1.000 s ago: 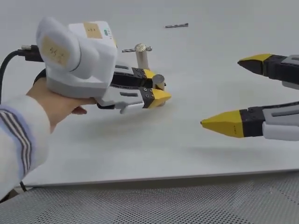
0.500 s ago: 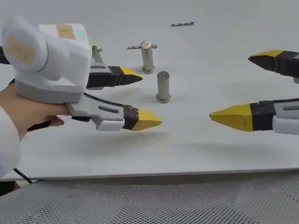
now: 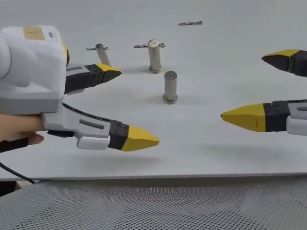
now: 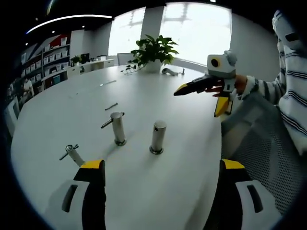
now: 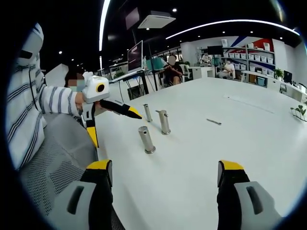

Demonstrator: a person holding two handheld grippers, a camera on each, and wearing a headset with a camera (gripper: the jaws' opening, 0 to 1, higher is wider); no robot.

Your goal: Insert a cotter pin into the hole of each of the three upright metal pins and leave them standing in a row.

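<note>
We've got the yellow-tipped left gripper (image 3: 138,106) and right gripper (image 3: 242,87) both gaping wide, empty (bare grey metal pin (image 3: 170,87) upright between them).

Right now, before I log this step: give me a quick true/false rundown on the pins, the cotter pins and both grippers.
1. Both grippers are open and hold nothing. True: the left gripper and the right gripper both have their jaws spread.
2. All three upright pins carry a cotter pin. False: the nearest pin has none; the middle pin and the left pin each have one.
3. A loose cotter pin lies on the table beyond the pins. True.
4. The left gripper is clamped on the nearest pin. False: it is open and apart from it.
</note>
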